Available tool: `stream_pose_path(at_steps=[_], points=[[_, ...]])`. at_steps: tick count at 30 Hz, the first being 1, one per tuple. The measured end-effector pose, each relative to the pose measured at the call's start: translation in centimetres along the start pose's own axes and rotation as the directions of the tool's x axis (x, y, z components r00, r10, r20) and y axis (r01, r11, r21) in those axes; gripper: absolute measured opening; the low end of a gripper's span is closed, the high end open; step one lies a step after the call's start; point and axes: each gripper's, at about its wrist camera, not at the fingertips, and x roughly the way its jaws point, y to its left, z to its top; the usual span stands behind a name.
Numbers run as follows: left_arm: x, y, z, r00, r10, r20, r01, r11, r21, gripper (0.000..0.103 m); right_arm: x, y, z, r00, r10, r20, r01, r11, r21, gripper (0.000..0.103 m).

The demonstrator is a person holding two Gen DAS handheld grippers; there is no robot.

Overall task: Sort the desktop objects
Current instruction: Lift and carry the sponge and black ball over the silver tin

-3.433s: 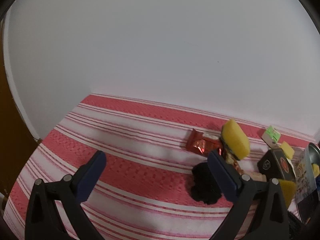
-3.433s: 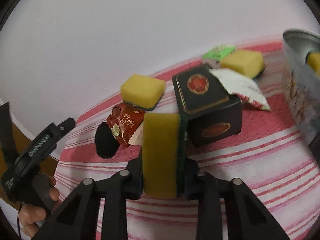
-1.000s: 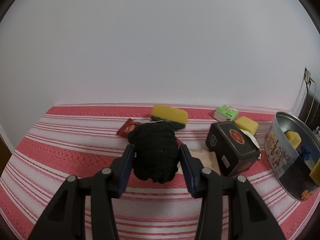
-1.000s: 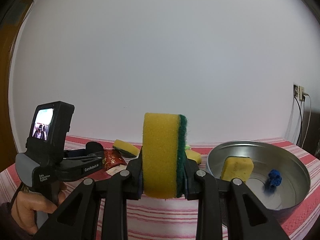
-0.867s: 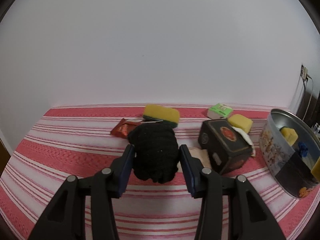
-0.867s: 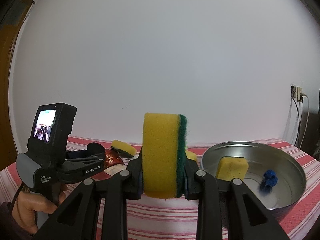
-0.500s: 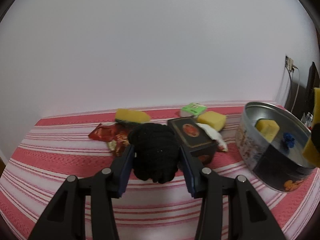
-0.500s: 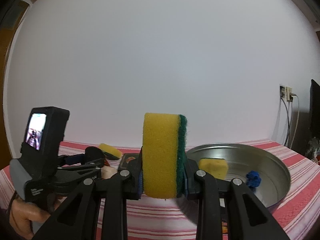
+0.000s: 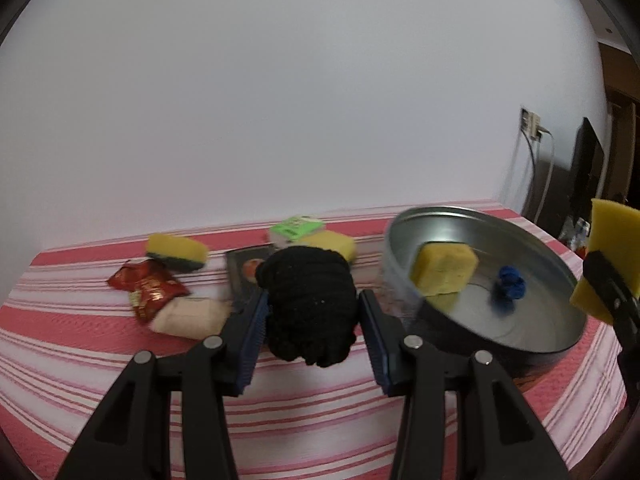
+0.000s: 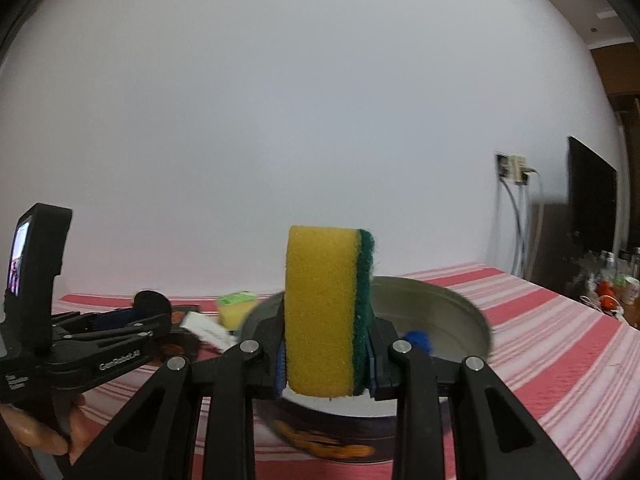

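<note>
Both grippers have swung toward the tin [image 9: 480, 240]: left gripper [image 9: 312, 320] clamps the black bundle [image 9: 310, 304], right gripper [image 10: 326, 356] the sponge [image 10: 320, 312]. Early release would miss the rim.

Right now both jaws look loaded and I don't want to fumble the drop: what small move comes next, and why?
Probably carry the right gripper a little forward over the round metal tin before opening. Its yellow-green sponge sits at the tin's near rim, and the tin already holds a sponge, so it belongs there.
</note>
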Motion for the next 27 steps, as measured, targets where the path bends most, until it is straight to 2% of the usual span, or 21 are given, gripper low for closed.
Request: stream_pose_path(at_steps=[9, 20, 27], points=[[1.1, -4.7, 1.1, 0.999, -0.051, -0.004, 0.051, 0.998, 0.024, 0.045, 1.0, -4.7, 0.1, 0.992, -0.128, 0.018, 0.128, 0.992, -0.009, 0.031], [3.1, -9.2, 1.9, 0.995, -0.094, -0.023, 0.095, 0.994, 0.054, 0.046, 2.6, -6.9, -0.1, 0.985, -0.169, 0.037, 0.17, 0.985, -0.014, 0.031], [4.6, -11.9, 2.4, 0.993, -0.108, -0.057, 0.111, 0.992, 0.057, 0.046, 5.5, -9.1, 0.7, 0.978, -0.202, 0.049, 0.204, 0.978, -0.043, 0.031]])
